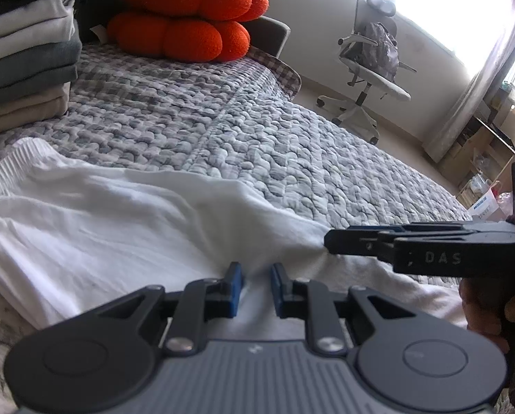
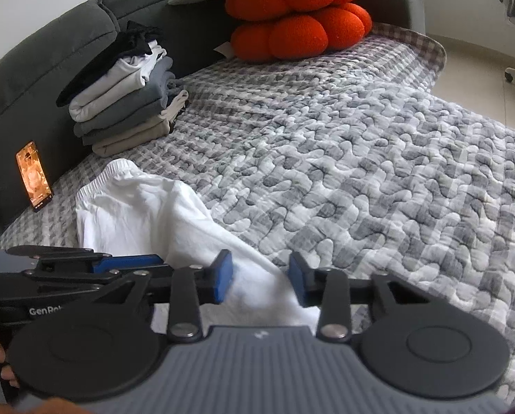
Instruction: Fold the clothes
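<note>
Right wrist, white garment (image 2: 174, 220) between right tool (image 2: 261, 277) pads

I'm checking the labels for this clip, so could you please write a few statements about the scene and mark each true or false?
1. The white garment lies on the quilted bedspread. True.
2. The stack of folded clothes sits on the office chair. False: it sits on the bed by the headboard.
3. The cushions are blue. False: orange.
4. A lit phone leans against the headboard. True.
5. The right gripper is open. True.
</note>
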